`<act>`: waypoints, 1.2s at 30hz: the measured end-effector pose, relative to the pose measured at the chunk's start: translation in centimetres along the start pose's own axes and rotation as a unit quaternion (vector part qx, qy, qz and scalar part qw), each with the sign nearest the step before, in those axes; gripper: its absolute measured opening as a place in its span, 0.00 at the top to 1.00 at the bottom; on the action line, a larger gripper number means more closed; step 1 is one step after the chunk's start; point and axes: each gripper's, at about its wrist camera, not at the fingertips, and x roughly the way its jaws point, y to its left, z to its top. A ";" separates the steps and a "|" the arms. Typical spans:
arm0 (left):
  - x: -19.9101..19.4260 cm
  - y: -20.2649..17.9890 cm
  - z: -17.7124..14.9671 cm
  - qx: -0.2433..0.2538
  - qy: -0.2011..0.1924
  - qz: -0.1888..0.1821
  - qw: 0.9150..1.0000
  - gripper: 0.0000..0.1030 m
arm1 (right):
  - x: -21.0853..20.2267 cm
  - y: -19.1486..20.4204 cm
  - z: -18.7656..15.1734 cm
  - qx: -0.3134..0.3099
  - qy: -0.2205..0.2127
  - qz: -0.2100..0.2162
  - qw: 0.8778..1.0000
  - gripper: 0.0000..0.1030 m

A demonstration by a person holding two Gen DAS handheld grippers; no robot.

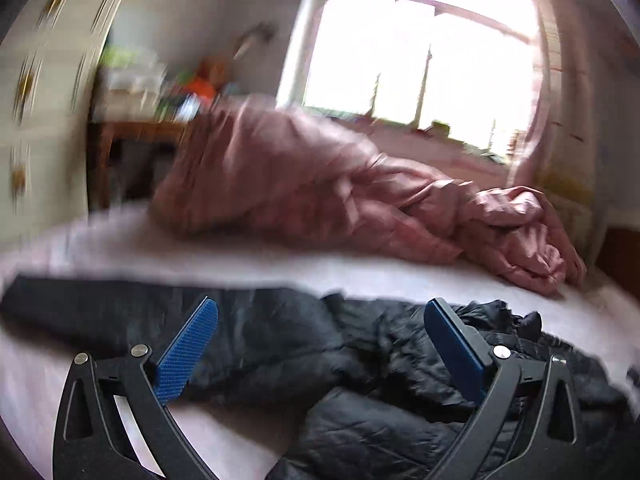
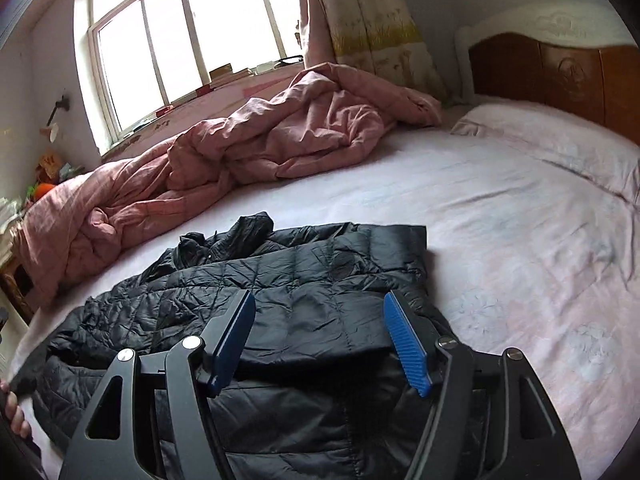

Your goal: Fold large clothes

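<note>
A black quilted puffer jacket point(image 2: 304, 264) lies spread on the bed's pale pink sheet point(image 2: 500, 220), hood toward the window. In the left wrist view, which is blurred, the jacket point(image 1: 380, 348) stretches one sleeve point(image 1: 100, 304) out flat to the left. My left gripper point(image 1: 322, 304) stands wide open just above the jacket, with nothing pinched between its blue pads. My right gripper point(image 2: 319, 297) hovers open over the jacket's near half, its pads clear of the fabric. A person's fingers point(image 2: 16, 412) show at the lower left edge beside the sleeve end.
A crumpled pink quilt point(image 2: 240, 148) is heaped along the window side of the bed. A pillow point(image 2: 560, 140) lies before the wooden headboard point(image 2: 560, 76). A white cabinet point(image 1: 40, 100) and a cluttered side table point(image 1: 160, 92) stand beyond the bed.
</note>
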 end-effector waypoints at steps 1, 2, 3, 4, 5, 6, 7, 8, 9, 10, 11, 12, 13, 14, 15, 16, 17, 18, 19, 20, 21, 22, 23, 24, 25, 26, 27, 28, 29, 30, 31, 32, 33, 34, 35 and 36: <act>0.8 1.0 -0.1 -0.031 0.017 0.005 0.999 0.00 | 0.0 0.1 0.0 -0.004 -0.002 -0.005 1.000 0.33; 1.3 2.1 -0.3 -0.061 0.022 0.018 0.998 0.01 | 0.0 0.2 -0.1 -0.006 -0.003 -0.008 1.000 0.33; 1.7 3.0 -0.5 -0.081 0.025 0.031 0.996 0.01 | 0.0 0.1 -0.1 -0.006 -0.002 -0.009 1.000 0.33; 2.0 3.5 -0.7 -0.091 0.029 0.043 0.995 0.01 | 0.0 0.0 -0.1 -0.003 0.000 -0.007 1.000 0.33; 2.3 4.3 -0.7 -0.101 0.034 0.060 0.992 0.01 | 0.0 -0.1 0.0 0.000 0.002 -0.006 1.000 0.33; 2.4 4.9 -0.8 -0.113 0.035 0.072 0.990 0.01 | 0.1 -0.1 -0.1 0.003 0.003 -0.007 1.000 0.33; 2.3 5.6 -1.0 -0.129 0.036 0.088 0.987 0.01 | 0.1 -0.2 -0.1 0.004 0.004 -0.009 1.000 0.33; 2.2 6.6 -1.2 -0.152 0.036 0.104 0.982 0.01 | 0.2 -0.3 -0.1 0.004 0.005 -0.011 1.000 0.33; 2.1 7.4 -1.4 -0.171 0.038 0.113 0.978 0.01 | 0.2 -0.3 -0.1 0.004 0.006 -0.013 1.000 0.33; 2.1 8.3 -1.7 -0.192 0.041 0.124 0.973 0.01 | 0.3 -0.3 -0.1 0.005 0.007 -0.015 1.000 0.33; 1.9 9.4 -2.1 -0.216 0.040 0.131 0.967 0.01 | 0.3 -0.3 -0.1 0.005 0.008 -0.015 1.000 0.33; 1.8 10.4 -2.6 -0.248 0.031 0.141 0.958 0.01 | 0.4 -0.4 -0.1 0.005 0.008 -0.015 1.000 0.33; 1.8 11.1 -3.1 -0.271 0.025 0.149 0.951 0.01 | 0.4 -0.4 -0.1 0.005 0.009 -0.015 1.000 0.33; 2.1 11.8 -3.6 -0.288 0.030 0.158 0.944 0.01 | 0.4 -0.3 -0.1 0.004 0.009 -0.017 1.000 0.33; 2.7 12.3 -3.8 -0.293 0.044 0.164 0.941 0.01 | 0.4 -0.3 -0.1 0.004 0.009 -0.019 1.000 0.33; 3.2 13.0 -3.9 -0.300 0.055 0.169 0.937 0.01 | 0.4 -0.3 -0.1 0.003 0.008 -0.023 1.000 0.33; 3.8 13.8 -4.1 -0.312 0.065 0.171 0.932 0.01 | 0.3 -0.2 0.0 0.003 0.007 -0.024 1.000 0.33; 4.5 14.6 -4.4 -0.328 0.079 0.171 0.926 0.02 | 0.2 -0.2 0.0 0.002 0.006 -0.024 1.000 0.33; 5.0 15.2 -4.5 -0.339 0.087 0.170 0.921 0.04 | 0.1 -0.3 0.0 0.002 0.004 -0.024 1.000 0.33; 5.2 15.7 -4.3 -0.339 0.082 0.176 0.921 0.06 | 0.1 -0.3 -0.1 0.003 0.003 -0.024 1.000 0.33; 5.4 15.7 -3.9 -0.331 0.077 0.182 0.923 0.11 | 0.2 -0.3 -0.1 0.004 0.004 -0.025 1.000 0.33; 5.7 15.8 -3.7 -0.325 0.080 0.187 0.924 0.16 | 0.2 -0.3 -0.1 0.005 0.005 -0.024 1.000 0.33; 6.3 16.1 -3.7 -0.321 0.090 0.191 0.923 0.29 | 0.3 -0.3 -0.1 0.004 0.008 -0.024 1.000 0.33; 6.6 16.4 -3.6 -0.319 0.095 0.194 0.923 0.47 | 0.4 -0.3 -0.2 0.003 0.010 -0.025 1.000 0.33; 6.8 16.6 -3.6 -0.316 0.096 0.196 0.923 0.74 | 0.4 -0.3 -0.2 0.001 0.011 -0.025 1.000 0.33; 7.1 16.8 -3.7 -0.316 0.098 0.190 0.924 0.86 | 0.4 -0.2 -0.2 0.000 0.012 -0.025 1.000 0.33; 7.2 17.0 -3.7 -0.322 0.100 0.170 0.926 0.95 | 0.4 -0.2 -0.2 -0.001 0.011 -0.024 1.000 0.33; 7.1 17.0 -3.5 -0.324 0.095 0.149 0.929 0.98 | 0.4 -0.1 -0.2 -0.003 0.009 -0.025 1.000 0.33; 6.8 16.3 -3.2 -0.312 0.082 0.130 0.938 0.98 | 0.3 -0.1 -0.2 -0.004 0.008 -0.025 1.000 0.33; 6.4 15.3 -2.7 -0.289 0.067 0.122 0.947 0.98 | 0.3 -0.1 -0.2 -0.005 0.007 -0.027 1.000 0.33; 5.7 14.1 -2.0 -0.259 0.047 0.111 0.958 0.99 | 0.3 -0.1 -0.1 -0.005 0.006 -0.030 1.000 0.33; 4.9 12.5 -1.2 -0.226 0.028 0.088 0.970 0.99 | 0.3 -0.1 -0.1 -0.005 0.005 -0.033 0.999 0.33; 4.3 11.1 -0.4 -0.204 0.022 0.046 0.978 0.99 | 0.3 -0.1 -0.1 -0.004 0.005 -0.035 0.999 0.33; 3.7 9.5 0.5 -0.182 0.027 -0.011 0.983 0.99 | 0.4 -0.2 -0.1 -0.004 0.007 -0.035 0.999 0.33; 3.1 8.2 1.2 -0.163 0.027 -0.047 0.985 0.99 | 0.4 -0.3 -0.1 -0.003 0.007 -0.035 0.999 0.33; 2.2 6.3 1.9 -0.137 0.020 -0.080 0.987 0.99 | 0.5 -0.4 0.0 0.000 0.009 -0.035 0.999 0.33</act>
